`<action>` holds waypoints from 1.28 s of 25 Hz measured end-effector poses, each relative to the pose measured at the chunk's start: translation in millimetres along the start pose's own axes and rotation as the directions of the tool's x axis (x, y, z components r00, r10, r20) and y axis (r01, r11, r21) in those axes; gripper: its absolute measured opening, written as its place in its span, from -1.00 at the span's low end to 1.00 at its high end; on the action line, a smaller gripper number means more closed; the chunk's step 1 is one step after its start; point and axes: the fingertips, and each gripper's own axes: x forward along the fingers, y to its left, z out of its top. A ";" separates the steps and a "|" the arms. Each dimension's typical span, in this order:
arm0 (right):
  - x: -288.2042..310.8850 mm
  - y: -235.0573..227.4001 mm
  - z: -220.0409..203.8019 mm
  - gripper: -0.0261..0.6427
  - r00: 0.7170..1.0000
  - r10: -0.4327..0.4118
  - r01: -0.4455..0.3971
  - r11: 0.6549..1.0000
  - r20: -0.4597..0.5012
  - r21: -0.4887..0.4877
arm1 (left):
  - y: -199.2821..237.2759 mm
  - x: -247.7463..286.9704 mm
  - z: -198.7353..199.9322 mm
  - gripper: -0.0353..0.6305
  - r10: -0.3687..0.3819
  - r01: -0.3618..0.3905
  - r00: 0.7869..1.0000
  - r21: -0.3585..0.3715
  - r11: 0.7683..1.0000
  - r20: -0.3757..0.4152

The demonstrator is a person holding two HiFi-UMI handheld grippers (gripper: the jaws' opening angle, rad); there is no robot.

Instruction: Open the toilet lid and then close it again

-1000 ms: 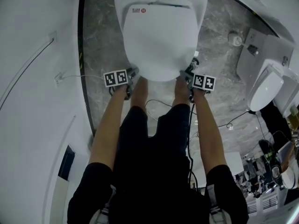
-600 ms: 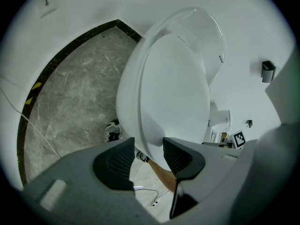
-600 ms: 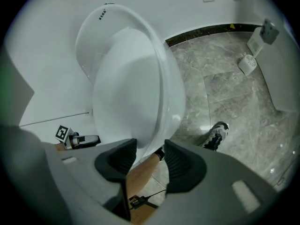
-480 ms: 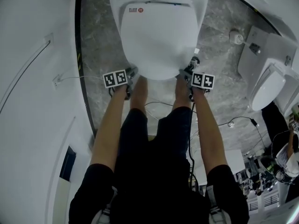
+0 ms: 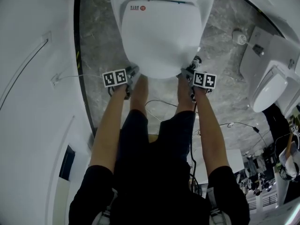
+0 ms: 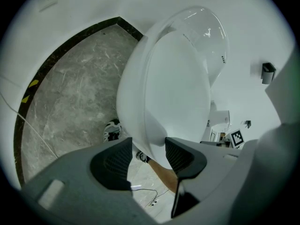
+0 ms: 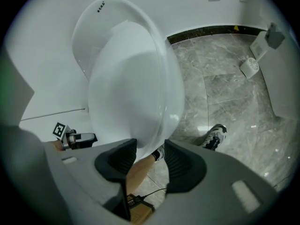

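Observation:
The white toilet lid (image 5: 159, 36) lies shut on the toilet, seen from above in the head view. My left gripper (image 5: 132, 74) is at the lid's front left corner and my right gripper (image 5: 190, 71) is at its front right. In the left gripper view the lid's front rim (image 6: 154, 139) reaches down between the jaws of the left gripper (image 6: 147, 146). These jaws have just been opening, and the pads stand off the rim. In the right gripper view the right gripper (image 7: 150, 146) is open just below the lid (image 7: 126, 97), with a bare leg showing through the gap.
The person's legs and shoes (image 7: 214, 137) stand close before the bowl. A cable (image 5: 159, 104) lies on the grey stone floor. A second white fixture (image 5: 269, 90) stands at the right. A small round white object (image 5: 238, 36) sits on the floor. A white wall with a dark base strip (image 5: 79, 55) curves along the left.
Both grippers stay at the lid's front corners and the lid lies down throughout. Only the view has drifted a little.

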 end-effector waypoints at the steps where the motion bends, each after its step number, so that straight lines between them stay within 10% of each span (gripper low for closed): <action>1: 1.3 -0.2 0.3 -0.35 1.000 -0.005 0.005 1.000 -0.001 -0.005 | 1.1 0.3 0.2 -0.23 -0.003 0.003 1.000 -0.001 1.000 -0.001; 25: -53.4 35.2 11.3 -0.39 0.991 -0.100 0.109 0.988 0.087 -0.111 | -38.1 -35.9 5.1 -0.26 0.034 -0.046 0.995 0.126 0.991 0.089; 32: -123.2 98.5 21.9 -0.85 0.973 -0.069 0.147 0.919 0.219 -0.365 | -82.7 -109.8 25.2 -0.52 0.029 -0.088 0.986 0.373 0.924 0.162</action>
